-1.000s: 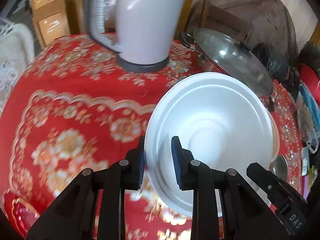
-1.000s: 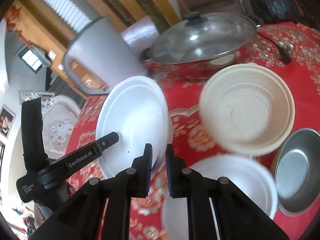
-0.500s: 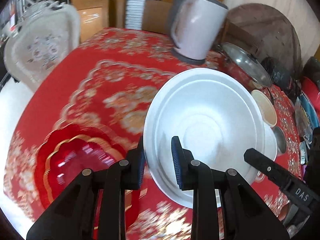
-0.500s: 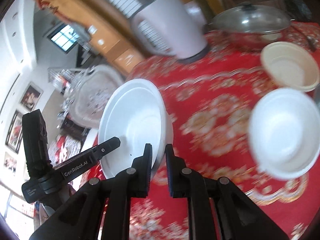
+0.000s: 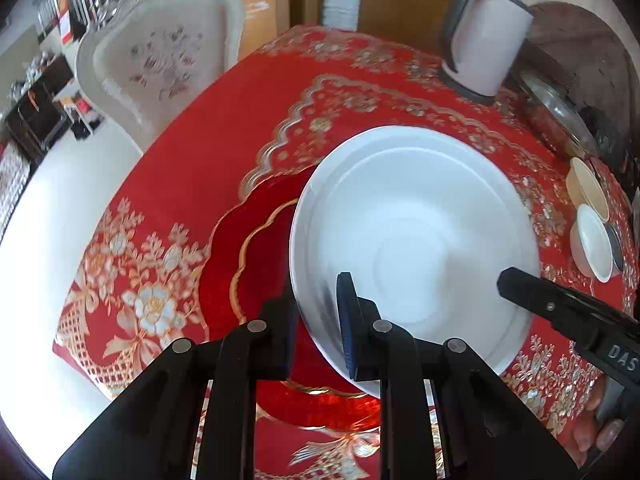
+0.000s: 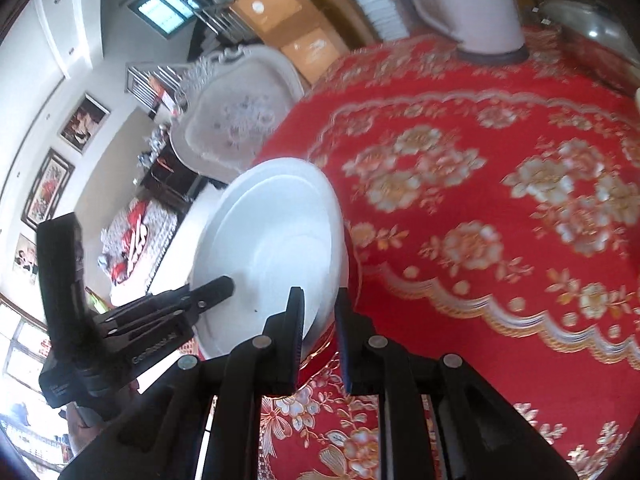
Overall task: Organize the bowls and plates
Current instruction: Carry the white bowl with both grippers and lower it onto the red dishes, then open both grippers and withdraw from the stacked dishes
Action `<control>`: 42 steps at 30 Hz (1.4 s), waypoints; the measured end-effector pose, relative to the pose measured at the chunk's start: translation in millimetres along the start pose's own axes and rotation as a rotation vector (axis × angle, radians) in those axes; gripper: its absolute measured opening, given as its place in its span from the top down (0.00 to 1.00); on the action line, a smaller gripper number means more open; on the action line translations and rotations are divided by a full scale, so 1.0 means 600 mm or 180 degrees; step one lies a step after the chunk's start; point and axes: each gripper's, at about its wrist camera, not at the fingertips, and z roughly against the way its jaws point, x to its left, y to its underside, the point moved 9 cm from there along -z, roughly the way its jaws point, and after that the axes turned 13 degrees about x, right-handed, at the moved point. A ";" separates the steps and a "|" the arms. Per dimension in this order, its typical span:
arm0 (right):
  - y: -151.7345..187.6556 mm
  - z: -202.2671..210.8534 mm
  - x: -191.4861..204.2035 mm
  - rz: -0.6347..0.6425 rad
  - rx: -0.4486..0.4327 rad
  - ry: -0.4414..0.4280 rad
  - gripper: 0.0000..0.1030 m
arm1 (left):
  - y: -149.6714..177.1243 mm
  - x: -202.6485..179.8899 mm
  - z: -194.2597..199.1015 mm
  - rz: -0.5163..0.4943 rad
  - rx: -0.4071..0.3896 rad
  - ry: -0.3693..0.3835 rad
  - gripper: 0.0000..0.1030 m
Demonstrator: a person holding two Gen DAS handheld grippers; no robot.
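A white plate [image 5: 416,240] hangs tilted above the red tablecloth, held by its rim from two sides. My left gripper [image 5: 316,320] is shut on its near-left rim, jaws closing tighter. My right gripper [image 6: 320,320] grips the opposite rim [image 6: 276,240], jaws easing open with the rim still between the pads. The right gripper's tip [image 5: 508,276] lies across the plate's right side in the left wrist view. A red scalloped plate with a gold line [image 5: 256,256] lies on the cloth under the white plate and is partly hidden by it.
At the far side stand a white kettle [image 5: 484,44] and a lidded pot [image 5: 560,108]. A cream bowl [image 5: 588,188], a white bowl [image 5: 596,240] and a metal bowl [image 5: 616,244] sit at the right. A pale chair [image 5: 160,56] stands beyond the table's left edge.
Both grippers carried the white plate across the table, away from the kettle, pot and bowls. It now hangs over the red scalloped plate, which has come into view.
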 end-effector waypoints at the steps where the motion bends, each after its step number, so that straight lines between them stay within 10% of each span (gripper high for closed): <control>1: 0.000 -0.011 0.003 0.0011 0.0038 0.0020 0.85 | 0.004 0.006 -0.003 0.0017 0.0020 0.0009 0.83; 21: 0.019 -0.073 0.012 0.0076 0.0354 0.0390 0.74 | 0.041 0.067 -0.054 0.0388 0.0337 0.0405 0.80; 26: 0.013 -0.040 0.020 0.0201 0.0104 0.0566 0.68 | 0.042 0.060 -0.015 0.0244 0.0231 0.0652 0.17; 30: 0.018 0.004 0.018 0.0227 -0.0098 0.0520 0.67 | 0.037 0.054 0.041 0.0129 -0.0032 0.0313 0.17; 42: 0.047 0.160 -0.093 -0.0144 -0.0782 0.0646 0.60 | -0.006 -0.134 0.142 -0.0404 -0.0608 0.0538 0.17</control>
